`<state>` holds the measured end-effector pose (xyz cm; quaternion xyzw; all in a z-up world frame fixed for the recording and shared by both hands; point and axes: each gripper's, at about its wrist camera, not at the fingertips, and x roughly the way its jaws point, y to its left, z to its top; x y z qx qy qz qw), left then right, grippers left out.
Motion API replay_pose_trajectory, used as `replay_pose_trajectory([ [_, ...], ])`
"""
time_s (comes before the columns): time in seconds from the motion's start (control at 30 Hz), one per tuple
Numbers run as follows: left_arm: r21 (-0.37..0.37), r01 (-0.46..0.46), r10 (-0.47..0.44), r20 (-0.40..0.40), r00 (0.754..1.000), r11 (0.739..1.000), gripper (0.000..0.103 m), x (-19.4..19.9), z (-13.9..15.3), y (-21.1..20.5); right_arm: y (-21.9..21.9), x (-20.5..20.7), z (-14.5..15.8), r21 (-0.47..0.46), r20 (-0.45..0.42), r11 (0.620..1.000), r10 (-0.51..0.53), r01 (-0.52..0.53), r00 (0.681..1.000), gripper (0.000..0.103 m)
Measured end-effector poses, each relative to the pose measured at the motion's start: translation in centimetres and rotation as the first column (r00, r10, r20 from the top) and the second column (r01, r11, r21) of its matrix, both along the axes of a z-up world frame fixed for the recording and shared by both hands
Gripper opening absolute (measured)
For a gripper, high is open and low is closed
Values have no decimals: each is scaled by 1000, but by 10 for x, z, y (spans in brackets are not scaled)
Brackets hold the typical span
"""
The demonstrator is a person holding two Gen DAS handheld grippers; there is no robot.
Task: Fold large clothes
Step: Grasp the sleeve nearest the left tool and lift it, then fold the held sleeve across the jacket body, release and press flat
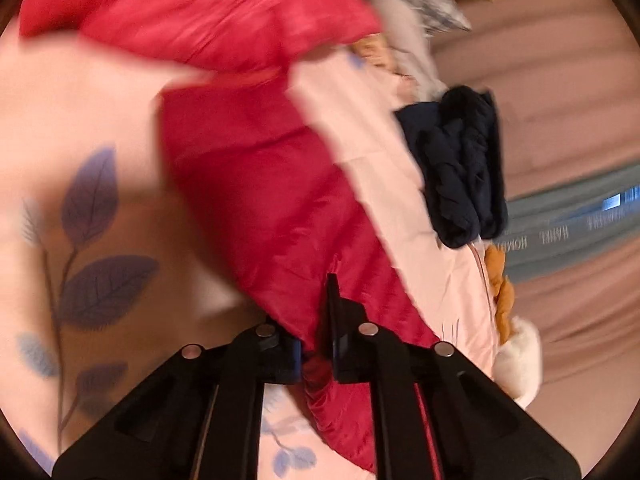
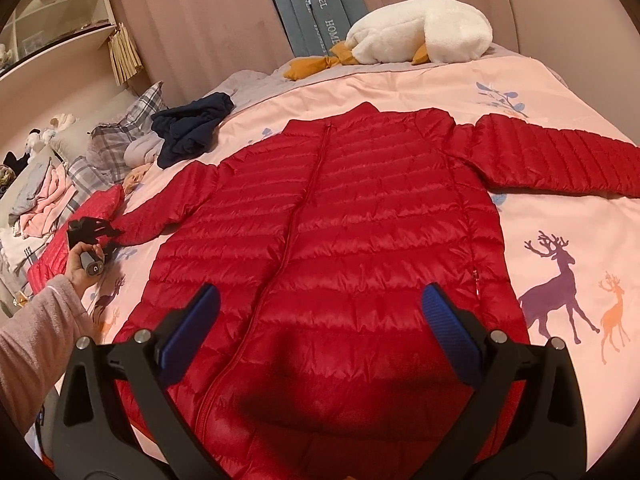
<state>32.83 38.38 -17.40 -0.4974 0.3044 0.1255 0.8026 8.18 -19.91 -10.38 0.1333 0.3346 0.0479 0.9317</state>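
A red quilted puffer jacket (image 2: pixel 328 220) lies flat, front up and zipped, on a pink bedspread (image 2: pixel 560 220), both sleeves spread out to the sides. My left gripper (image 1: pixel 316 320) is shut on the end of the jacket's left-hand sleeve (image 1: pixel 272 200), with red cloth pinched between its jaws. In the right wrist view the same left gripper (image 2: pixel 90 232) shows in a person's hand at that sleeve's cuff. My right gripper (image 2: pixel 320 320) hovers open above the jacket's lower hem, blue pads wide apart, nothing between them.
A crumpled navy garment (image 2: pixel 192 128) lies beyond the left shoulder. A white plush goose (image 2: pixel 420 32) rests at the far edge by the curtains. Piled clothes and plaid pillows (image 2: pixel 40 192) crowd the left side, with a second red item (image 2: pixel 60 248) near the hand.
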Motion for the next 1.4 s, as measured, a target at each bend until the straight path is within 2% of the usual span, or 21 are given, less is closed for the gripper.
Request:
replay_pose_trajectory([
  [0.07,125,51,-53,10,999,991,10,2,33,-18,-1,-4,4,5,10,1000,-1,1,1000,101],
  [0.1,191,84,-90,23,996,978,10,2,55,-33,-2,-8,6,7,18,1000,-1,1,1000,101],
  [0.2,326,163,-192,58,980,931,10,-1,102,-73,-5,-19,10,6,38,1000,-11,10,999,101],
  [0.27,433,221,-278,72,958,874,10,-5,134,-113,-10,-26,12,21,43,1000,-19,18,999,101],
  [0.3,486,253,-328,76,942,837,10,-8,149,-138,-12,-28,12,29,44,999,-22,21,999,101],
  [0.37,551,299,-402,74,913,779,10,-13,166,-177,-18,-35,13,49,46,998,-33,31,998,101],
  [0.4,587,331,-453,67,889,739,10,-16,174,-204,-20,-37,13,54,49,998,-37,34,998,101],
  [0.43,610,353,-484,58,873,709,10,-16,179,-223,-23,-40,15,59,55,997,-43,39,998,101],
  [0.53,671,448,-595,-13,803,590,10,-23,178,-296,-31,-48,18,64,66,997,-56,52,996,101],
  [0.57,681,473,-618,-38,785,559,10,-25,175,-314,-34,-51,18,66,68,996,-64,59,996,101],
  [0.63,688,541,-673,-103,732,483,10,-26,161,-360,-43,-56,17,79,67,995,-74,69,995,101],
  [0.8,661,655,-742,-217,634,366,10,-28,119,-441,-61,-65,6,101,42,990,-103,99,994,101],
  [0.87,656,676,-749,-249,614,337,13,-32,103,-459,-70,-67,1,114,29,987,-118,114,993,101],
  [0.9,648,688,-751,-264,606,327,17,-32,96,-467,-74,-68,-1,122,22,985,-123,120,992,101],
  [0.93,622,712,-751,-287,594,326,37,-29,87,-475,-77,-69,-2,128,16,984,-127,124,992,101],
  [0.97,597,730,-754,-295,586,334,54,-29,80,-474,-82,-69,-4,138,7,981,-135,133,991,101],
  [1.03,554,748,-768,-275,579,366,68,-28,74,-471,-89,-68,-7,159,-3,977,-143,141,990,101],
  [1.2,472,765,-804,-174,568,438,70,-42,76,-436,-103,-67,-12,219,-21,965,-143,144,989,101],
  [1.3,426,756,-802,-105,588,498,71,-51,80,-398,-108,-59,-11,286,-26,950,-124,126,992,101],
  [1.37,387,735,-779,-63,623,557,71,-49,83,-364,-110,-48,-8,332,-20,939,-88,90,996,101],
  [1.4,367,718,-758,-50,650,591,71,-50,82,-344,-110,-41,-6,351,-21,933,-73,76,997,101],
])
